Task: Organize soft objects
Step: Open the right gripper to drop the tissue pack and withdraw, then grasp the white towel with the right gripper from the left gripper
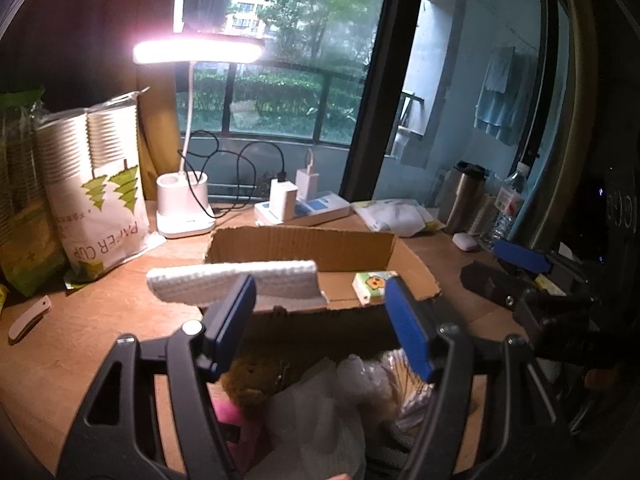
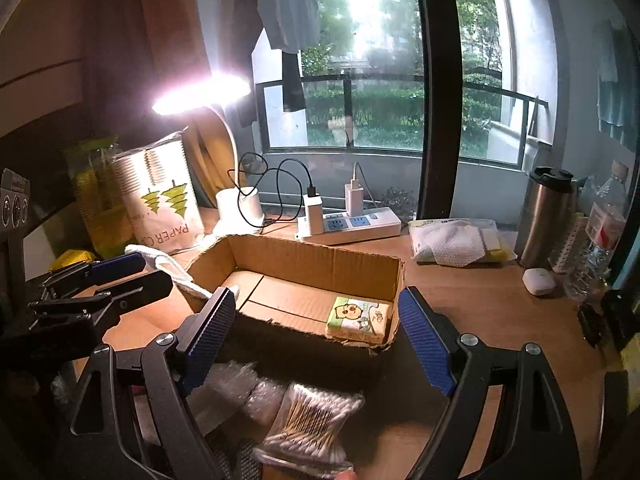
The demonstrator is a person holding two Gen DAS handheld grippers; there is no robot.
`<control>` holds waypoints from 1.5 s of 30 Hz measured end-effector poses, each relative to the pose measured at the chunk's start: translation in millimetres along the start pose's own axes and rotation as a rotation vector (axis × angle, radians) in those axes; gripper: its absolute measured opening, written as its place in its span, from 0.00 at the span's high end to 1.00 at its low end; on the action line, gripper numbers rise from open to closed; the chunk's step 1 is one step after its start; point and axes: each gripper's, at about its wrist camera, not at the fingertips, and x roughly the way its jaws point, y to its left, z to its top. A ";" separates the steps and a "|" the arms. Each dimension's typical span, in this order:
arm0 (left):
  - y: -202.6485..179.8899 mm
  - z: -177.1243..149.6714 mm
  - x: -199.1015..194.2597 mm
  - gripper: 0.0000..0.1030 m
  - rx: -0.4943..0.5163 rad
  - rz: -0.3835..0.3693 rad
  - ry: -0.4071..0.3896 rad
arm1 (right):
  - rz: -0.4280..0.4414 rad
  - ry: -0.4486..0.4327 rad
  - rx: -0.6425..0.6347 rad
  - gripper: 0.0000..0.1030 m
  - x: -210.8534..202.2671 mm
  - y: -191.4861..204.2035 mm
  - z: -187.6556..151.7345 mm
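An open cardboard box (image 1: 304,246) (image 2: 320,260) stands on the wooden desk. A green tissue pack (image 1: 372,286) (image 2: 358,318) lies in its right corner. A white textured cloth (image 1: 236,282) (image 2: 168,266) drapes over the box's left rim. My left gripper (image 1: 320,320) is open, just in front of the box; it also shows in the right wrist view (image 2: 128,270). My right gripper (image 2: 316,336) is open before the box, above a bag of cotton swabs (image 2: 310,420). Bubble wrap (image 1: 316,412), a brown plush (image 1: 248,380) and something pink (image 1: 230,410) lie near me.
A lit desk lamp (image 1: 186,210), a paper cup bag (image 1: 100,192), a power strip with chargers (image 2: 348,222), a packet of wipes (image 2: 456,242), a steel tumbler (image 2: 546,216), a water bottle (image 2: 600,236) and a small white case (image 2: 538,280) ring the box.
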 end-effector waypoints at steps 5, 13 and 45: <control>-4.2 -7.3 -10.3 0.33 0.003 -0.002 0.000 | -0.003 -0.001 -0.001 0.16 -11.0 3.1 -7.3; -9.7 -18.0 -23.7 0.33 0.014 0.002 0.008 | -0.011 -0.002 0.005 0.16 -23.9 4.9 -16.8; 10.3 -67.5 -15.5 0.33 0.005 -0.010 0.124 | 0.095 0.107 -0.002 0.16 16.3 25.7 -41.1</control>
